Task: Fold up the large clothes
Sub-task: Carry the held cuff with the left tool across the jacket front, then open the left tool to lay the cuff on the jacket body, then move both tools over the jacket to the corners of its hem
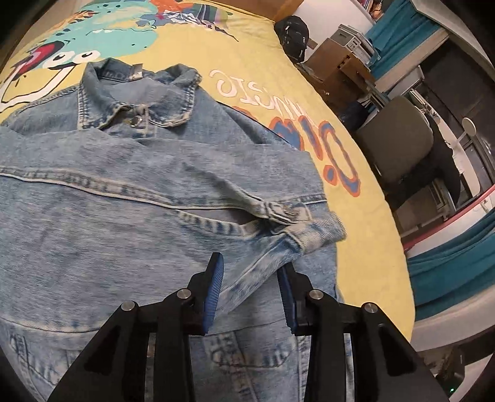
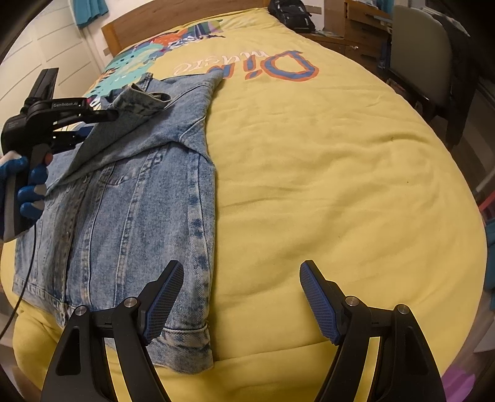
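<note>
A light-blue denim jacket (image 1: pixel 123 216) lies front up on the yellow printed bedspread (image 1: pixel 355 216), collar (image 1: pixel 139 92) at the far end. Both sleeves are folded across the chest, and their cuffs (image 1: pixel 321 235) reach the jacket's right edge. My left gripper (image 1: pixel 252 263) hovers over one sleeve (image 1: pixel 247 281), which runs between the blue pads without being pinched; the jaws stand a little apart. The right wrist view shows that gripper (image 2: pixel 92 123) at the jacket's (image 2: pixel 130 201) far side. My right gripper (image 2: pixel 241 266) is wide open and empty over the hem corner (image 2: pixel 191 340).
A gloved hand (image 2: pixel 27 185) holds the left gripper. A black backpack (image 2: pixel 290 15) lies at the bed's far corner. A grey chair (image 2: pixel 420 55) and wooden shelves (image 1: pixel 337 68) stand beside the bed. The wooden headboard (image 2: pixel 173 21) closes the far end. Bare bedspread (image 2: pixel 309 185) spreads right of the jacket.
</note>
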Demonstrator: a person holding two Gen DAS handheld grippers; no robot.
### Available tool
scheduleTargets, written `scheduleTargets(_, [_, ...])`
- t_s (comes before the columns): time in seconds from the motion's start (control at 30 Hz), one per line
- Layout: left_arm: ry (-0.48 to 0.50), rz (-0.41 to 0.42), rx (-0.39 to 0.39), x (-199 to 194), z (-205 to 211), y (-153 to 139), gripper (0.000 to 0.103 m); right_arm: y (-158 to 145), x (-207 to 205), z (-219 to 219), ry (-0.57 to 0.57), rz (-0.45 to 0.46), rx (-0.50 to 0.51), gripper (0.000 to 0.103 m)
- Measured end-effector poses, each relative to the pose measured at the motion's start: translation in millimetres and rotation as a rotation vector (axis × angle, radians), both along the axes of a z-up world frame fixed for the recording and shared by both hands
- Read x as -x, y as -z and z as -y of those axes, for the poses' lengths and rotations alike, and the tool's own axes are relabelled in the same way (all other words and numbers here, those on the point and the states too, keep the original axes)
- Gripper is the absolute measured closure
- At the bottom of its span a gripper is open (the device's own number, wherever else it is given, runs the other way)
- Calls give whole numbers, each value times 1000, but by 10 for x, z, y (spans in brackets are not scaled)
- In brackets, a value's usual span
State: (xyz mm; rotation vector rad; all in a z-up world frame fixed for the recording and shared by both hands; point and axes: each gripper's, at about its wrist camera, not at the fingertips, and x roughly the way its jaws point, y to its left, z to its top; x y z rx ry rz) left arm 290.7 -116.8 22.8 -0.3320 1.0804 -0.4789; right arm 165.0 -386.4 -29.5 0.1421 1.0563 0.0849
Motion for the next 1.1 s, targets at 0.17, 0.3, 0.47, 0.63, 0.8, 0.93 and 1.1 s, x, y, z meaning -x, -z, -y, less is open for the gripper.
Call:
scheduleTargets(0.17, [27,-39,12,18,72,70,69,7,-14,66,14,1,-7,25])
scheduleTargets(0.3, [79,-82,57,49,195,143,65,0,-34,40,11,2,-6,25])
scheduleTargets(0.47, [126,-42,12,171,339,58,59,-29,-69,22,10,9,-1,25])
scheduleTargets(0.63, [117,36,-56,301,281,-114,59,-75,-119,-13,5,20,5,25])
scheduleTargets(0.8, [100,63,-100,391,97,-195,59,-149,-192,-150,-28,39,20,25])
scheduleTargets(0.93, [62,64,-133,429,-174,-247,54,-211,-271,-305,-60,54,31,25])
scheduleTargets(1.1, [-5,82,-160,455,-582,-328,46,-282,-383,-532,-106,74,43,24])
